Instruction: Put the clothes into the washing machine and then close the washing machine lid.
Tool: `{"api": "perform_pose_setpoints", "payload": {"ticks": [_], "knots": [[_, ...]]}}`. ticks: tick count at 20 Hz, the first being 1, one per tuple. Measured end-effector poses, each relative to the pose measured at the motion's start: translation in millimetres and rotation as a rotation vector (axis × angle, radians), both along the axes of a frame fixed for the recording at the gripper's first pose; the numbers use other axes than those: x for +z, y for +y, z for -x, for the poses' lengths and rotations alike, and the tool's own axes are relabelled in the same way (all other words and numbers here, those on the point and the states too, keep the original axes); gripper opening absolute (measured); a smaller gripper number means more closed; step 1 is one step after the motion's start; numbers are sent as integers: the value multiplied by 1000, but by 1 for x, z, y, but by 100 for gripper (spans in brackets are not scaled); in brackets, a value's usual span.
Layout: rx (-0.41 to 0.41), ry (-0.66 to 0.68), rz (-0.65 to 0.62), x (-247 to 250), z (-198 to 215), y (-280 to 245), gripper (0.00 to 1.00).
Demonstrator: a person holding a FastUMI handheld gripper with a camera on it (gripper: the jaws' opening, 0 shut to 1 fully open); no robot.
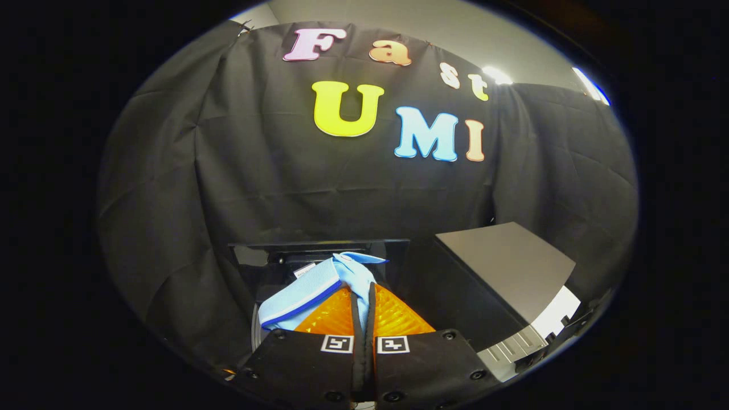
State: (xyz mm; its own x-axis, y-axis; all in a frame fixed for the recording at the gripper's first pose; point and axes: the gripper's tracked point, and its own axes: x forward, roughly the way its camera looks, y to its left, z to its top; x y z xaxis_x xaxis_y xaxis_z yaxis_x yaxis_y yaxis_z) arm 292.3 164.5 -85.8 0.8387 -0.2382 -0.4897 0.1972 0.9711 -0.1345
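While jaws (363, 296) clamp light blue garment (319, 287) above open washing machine (273, 259), drop pending; lid (504, 265) stands open right of jaws.

Scene dim overall, lit from ceiling lights (496, 74) blown out to glare beyond the wall top, with deep shadow low around the machine opening (319, 259), strong fisheye bending toward the rim, and focus acceptably sharp throughout.
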Motion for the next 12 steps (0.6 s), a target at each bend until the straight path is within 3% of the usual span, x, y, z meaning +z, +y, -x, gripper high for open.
{"api": "perform_pose_setpoints", "payload": {"ticks": [12], "knots": [[2,51,-58,-109,-20,10,1]]}}
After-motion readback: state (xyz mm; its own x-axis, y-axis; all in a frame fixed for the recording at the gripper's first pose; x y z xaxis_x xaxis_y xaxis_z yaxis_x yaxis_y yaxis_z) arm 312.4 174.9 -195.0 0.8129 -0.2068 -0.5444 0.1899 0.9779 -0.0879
